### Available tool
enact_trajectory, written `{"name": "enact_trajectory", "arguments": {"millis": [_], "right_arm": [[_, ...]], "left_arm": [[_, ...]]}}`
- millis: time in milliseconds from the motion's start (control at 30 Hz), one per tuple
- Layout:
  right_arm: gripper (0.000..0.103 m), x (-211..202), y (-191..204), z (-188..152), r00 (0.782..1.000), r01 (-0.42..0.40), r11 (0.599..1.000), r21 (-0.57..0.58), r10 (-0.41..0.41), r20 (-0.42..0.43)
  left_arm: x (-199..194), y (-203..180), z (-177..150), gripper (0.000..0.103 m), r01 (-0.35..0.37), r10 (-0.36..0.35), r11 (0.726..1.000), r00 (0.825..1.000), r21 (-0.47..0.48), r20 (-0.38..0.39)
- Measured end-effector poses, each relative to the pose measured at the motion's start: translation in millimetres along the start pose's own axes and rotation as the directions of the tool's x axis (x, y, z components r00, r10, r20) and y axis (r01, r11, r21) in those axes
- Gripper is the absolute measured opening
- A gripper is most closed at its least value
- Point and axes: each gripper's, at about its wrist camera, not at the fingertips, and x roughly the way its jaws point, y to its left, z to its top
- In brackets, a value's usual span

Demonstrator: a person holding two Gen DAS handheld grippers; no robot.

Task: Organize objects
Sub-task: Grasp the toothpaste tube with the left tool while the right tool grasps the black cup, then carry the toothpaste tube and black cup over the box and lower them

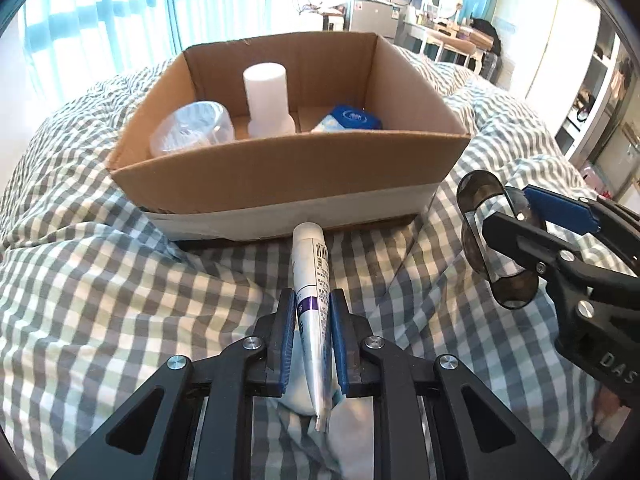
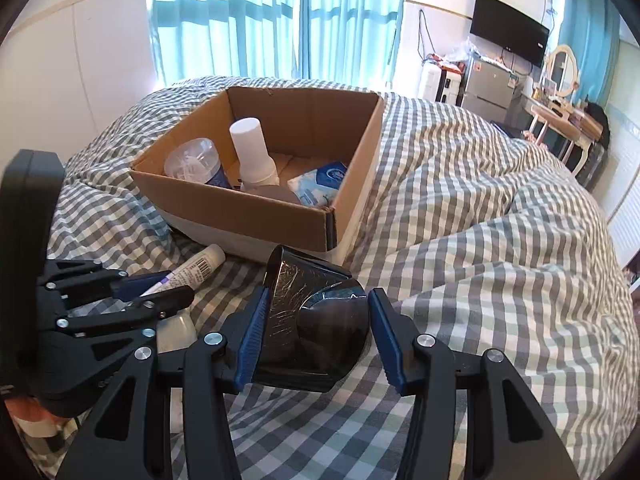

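Observation:
My left gripper [image 1: 312,300] is shut on a white and purple tube [image 1: 310,264], cap pointing at the cardboard box [image 1: 280,160]. It also shows in the right wrist view [image 2: 160,292] with the tube [image 2: 196,268]. My right gripper [image 2: 316,300] is closed around a dark translucent plastic cup [image 2: 316,320] lying on its side, with a small gap at the right pad. In the left wrist view the right gripper [image 1: 520,212] holds this cup [image 1: 492,240]. The box [image 2: 248,212] holds a white bottle [image 1: 266,96], a clear container [image 1: 192,128] and a blue tissue pack [image 1: 348,118].
Everything lies on a bed with a rumpled grey and white checked duvet [image 2: 480,240]. Blue curtains [image 2: 280,16] hang behind the bed. A wall TV [image 2: 508,32], a small fridge [image 2: 488,84] and a dressing table with mirror [image 2: 560,112] stand at the far right.

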Motion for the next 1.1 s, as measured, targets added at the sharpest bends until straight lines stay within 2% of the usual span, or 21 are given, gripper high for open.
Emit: {"name": "enact_trajectory", "arguments": {"millis": [233,433,633,800,967,1100], "right_arm": [[0.050,-18,10,11,0.998,0.028,0.999,-0.026,-0.027,0.052],[0.050,-41,23,24,0.994,0.042,0.997,-0.064,-0.036,0.101],[0.050,-65,31,48,0.985,0.061,0.994,-0.093,-0.045,0.166],[0.050,-77,35,81,0.971,0.058,0.994,-0.090,-0.036,0.237],[0.050,-73,36,113,0.960,0.038,0.996,-0.075,-0.016,0.279],[0.050,-62,35,143,0.948,0.045,0.997,-0.061,-0.023,0.318]], "left_arm": [[-29,-2,4,0.017,0.012,-0.011,1.000,0.998,-0.012,0.069],[-62,3,26,0.017,0.009,-0.003,0.999,0.987,-0.038,0.164],[-91,13,48,0.017,0.005,0.005,0.999,0.966,-0.039,0.257],[-110,26,81,0.017,-0.039,0.054,0.998,0.939,-0.051,0.340],[-113,36,113,0.017,-0.068,0.085,0.996,0.918,-0.056,0.387],[-105,44,139,0.017,-0.092,0.111,0.993,0.910,-0.067,0.400]]}}
